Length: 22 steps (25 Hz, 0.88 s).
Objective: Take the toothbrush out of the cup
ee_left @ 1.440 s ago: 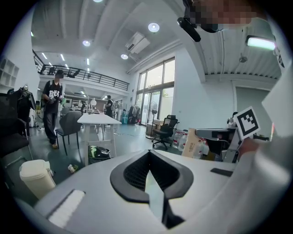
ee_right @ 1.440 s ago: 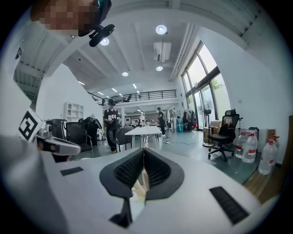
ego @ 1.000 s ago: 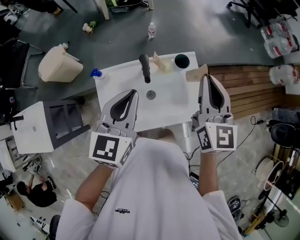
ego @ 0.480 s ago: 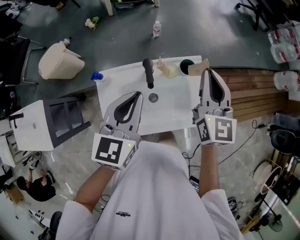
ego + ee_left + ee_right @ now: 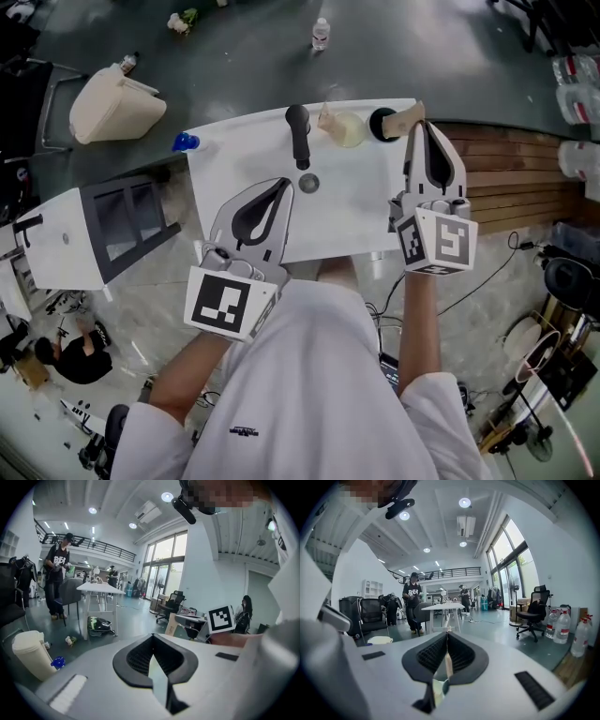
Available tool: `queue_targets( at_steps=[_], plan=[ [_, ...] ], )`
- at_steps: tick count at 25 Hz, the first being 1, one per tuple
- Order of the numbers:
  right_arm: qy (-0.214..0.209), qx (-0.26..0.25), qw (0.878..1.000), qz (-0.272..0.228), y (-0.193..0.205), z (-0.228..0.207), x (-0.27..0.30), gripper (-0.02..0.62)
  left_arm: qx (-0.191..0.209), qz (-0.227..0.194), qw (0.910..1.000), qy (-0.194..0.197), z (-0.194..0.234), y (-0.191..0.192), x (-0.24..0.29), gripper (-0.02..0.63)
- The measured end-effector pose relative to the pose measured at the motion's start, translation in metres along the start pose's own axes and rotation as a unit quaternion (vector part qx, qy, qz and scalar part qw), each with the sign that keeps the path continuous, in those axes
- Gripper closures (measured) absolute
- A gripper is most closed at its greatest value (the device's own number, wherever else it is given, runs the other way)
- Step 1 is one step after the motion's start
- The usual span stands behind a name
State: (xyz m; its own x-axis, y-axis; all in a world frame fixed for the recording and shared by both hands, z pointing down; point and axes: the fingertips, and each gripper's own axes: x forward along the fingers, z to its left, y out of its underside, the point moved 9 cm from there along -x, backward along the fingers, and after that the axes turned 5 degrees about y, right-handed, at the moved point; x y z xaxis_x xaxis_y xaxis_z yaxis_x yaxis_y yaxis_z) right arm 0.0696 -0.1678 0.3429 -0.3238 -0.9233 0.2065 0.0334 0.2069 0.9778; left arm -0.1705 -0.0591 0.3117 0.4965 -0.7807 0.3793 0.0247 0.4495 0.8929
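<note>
A pale yellow cup (image 5: 348, 129) stands at the back of the white sink top (image 5: 356, 211), right of the black faucet (image 5: 298, 133). A thin pale toothbrush (image 5: 324, 113) leans out of the cup to the left. My left gripper (image 5: 280, 185) hovers just left of the drain (image 5: 308, 184), jaws shut and empty. My right gripper (image 5: 421, 127) is shut too, its tip beside a black cup (image 5: 380, 123) and a tan block (image 5: 405, 116). In both gripper views the jaws, left (image 5: 152, 637) and right (image 5: 447, 634), meet with nothing between them.
A beige bin (image 5: 114, 101) lies on the floor at the far left, with a blue object (image 5: 186, 142) by the sink's corner. A white cabinet (image 5: 89, 234) stands left of me and wooden slats (image 5: 511, 178) run to the right. A bottle (image 5: 321, 34) stands beyond.
Both grippers have moved forward over the sink top. The left tip has reached the drain, and the right tip has come up beside the black cup. Both stayed shut.
</note>
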Motion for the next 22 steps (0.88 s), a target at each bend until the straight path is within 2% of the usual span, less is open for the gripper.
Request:
queue_targets(
  at_steps=[8, 22],
  plan=[
    [0.014, 0.011, 0.999, 0.04, 0.044, -0.015, 0.02, 0.588, -0.006, 0.018, 0.9998, 0.003, 0.0, 0.013, 0.016, 0.601],
    [0.028, 0.02, 0.996, 0.086, 0.075, -0.029, 0.024, 0.586, -0.024, 0.04, 0.9988, 0.012, -0.012, 0.027, 0.034, 0.601]
  ],
)
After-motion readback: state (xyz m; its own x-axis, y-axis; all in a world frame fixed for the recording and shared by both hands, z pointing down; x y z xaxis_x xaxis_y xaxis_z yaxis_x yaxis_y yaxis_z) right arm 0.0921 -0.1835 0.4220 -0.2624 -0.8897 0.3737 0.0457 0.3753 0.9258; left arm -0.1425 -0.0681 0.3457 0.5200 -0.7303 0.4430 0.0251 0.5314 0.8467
